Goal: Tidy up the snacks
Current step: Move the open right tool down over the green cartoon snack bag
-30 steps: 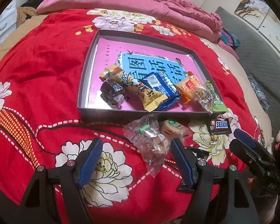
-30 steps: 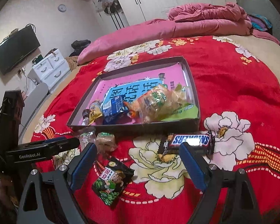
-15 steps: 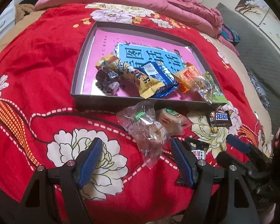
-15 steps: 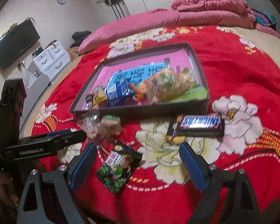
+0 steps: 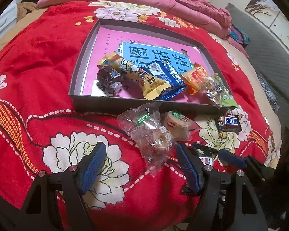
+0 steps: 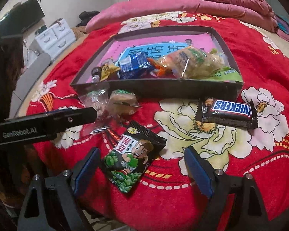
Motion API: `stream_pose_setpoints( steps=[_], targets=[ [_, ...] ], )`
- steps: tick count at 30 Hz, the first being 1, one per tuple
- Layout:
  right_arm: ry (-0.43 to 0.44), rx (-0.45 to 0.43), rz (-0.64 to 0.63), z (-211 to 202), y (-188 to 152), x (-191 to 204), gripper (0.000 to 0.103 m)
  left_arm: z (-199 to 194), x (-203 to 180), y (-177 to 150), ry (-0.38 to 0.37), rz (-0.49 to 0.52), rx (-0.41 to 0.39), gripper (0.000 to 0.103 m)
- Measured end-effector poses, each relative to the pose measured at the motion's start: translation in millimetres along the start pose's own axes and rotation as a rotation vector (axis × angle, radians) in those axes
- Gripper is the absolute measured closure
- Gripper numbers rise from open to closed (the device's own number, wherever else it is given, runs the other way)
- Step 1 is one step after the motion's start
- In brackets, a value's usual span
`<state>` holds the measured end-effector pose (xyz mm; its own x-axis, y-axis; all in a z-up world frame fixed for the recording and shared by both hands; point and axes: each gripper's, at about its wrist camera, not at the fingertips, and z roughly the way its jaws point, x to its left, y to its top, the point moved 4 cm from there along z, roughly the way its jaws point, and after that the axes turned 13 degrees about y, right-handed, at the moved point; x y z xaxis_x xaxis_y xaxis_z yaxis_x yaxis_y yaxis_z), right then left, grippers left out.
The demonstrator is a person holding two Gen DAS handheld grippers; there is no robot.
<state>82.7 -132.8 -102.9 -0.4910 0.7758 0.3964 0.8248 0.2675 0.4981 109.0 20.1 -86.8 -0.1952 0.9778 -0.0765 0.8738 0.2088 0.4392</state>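
On the red flowered bedspread, a dark tray (image 5: pixel 109 104) holds several wrapped snacks. My left gripper (image 5: pixel 140 165) stands open. A clear-wrapped pastry (image 5: pixel 154 134) lies just ahead of it, with the wrapper's tail reaching between the blue pads untouched. A second pastry (image 5: pixel 177 125) lies beside it. My right gripper (image 6: pixel 142 170) hangs low over a black-and-green pea snack packet (image 6: pixel 131 157). Its jaws are closing with the packet between them, and the pads are not pressing. A Snickers bar (image 6: pixel 227 111) rests in front of the tray (image 6: pixel 163 88).
The left gripper's arm (image 6: pixel 48 121) juts in from the left of the right wrist view, over the two pastries. A pink quilt (image 5: pixel 163 2) is bunched at the bed's far end. White drawers (image 6: pixel 54 36) stand beyond the bed's left side.
The right gripper has sunk and come closer to the pea snack packet, and its jaws have narrowed a little. The left gripper has hardly moved.
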Motion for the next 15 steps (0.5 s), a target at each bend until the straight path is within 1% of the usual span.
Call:
stream_pose_setpoints(
  steps=[1,4,8,9,12,15],
  targets=[
    [-0.003,0.003,-0.009,2,0,1,0.021,1,-1,1,0.002,0.001,0.002,0.026],
    [0.005,0.008,-0.035,6,1,6,0.03,5,-2,2,0.005,-0.004,0.008,0.026],
    [0.03,0.021,-0.087,11,0,16,0.05,11,-4,3,0.011,-0.013,0.016,0.026],
    [0.036,0.026,-0.102,12,-1,19,0.053,12,-4,4,0.018,-0.012,0.016,0.026],
    [0.033,0.031,-0.13,13,0,23,0.055,15,-5,6,0.019,-0.02,0.016,0.026],
    [0.047,0.035,-0.123,13,0,20,0.057,18,-7,8,0.011,-0.028,0.015,0.026]
  ],
)
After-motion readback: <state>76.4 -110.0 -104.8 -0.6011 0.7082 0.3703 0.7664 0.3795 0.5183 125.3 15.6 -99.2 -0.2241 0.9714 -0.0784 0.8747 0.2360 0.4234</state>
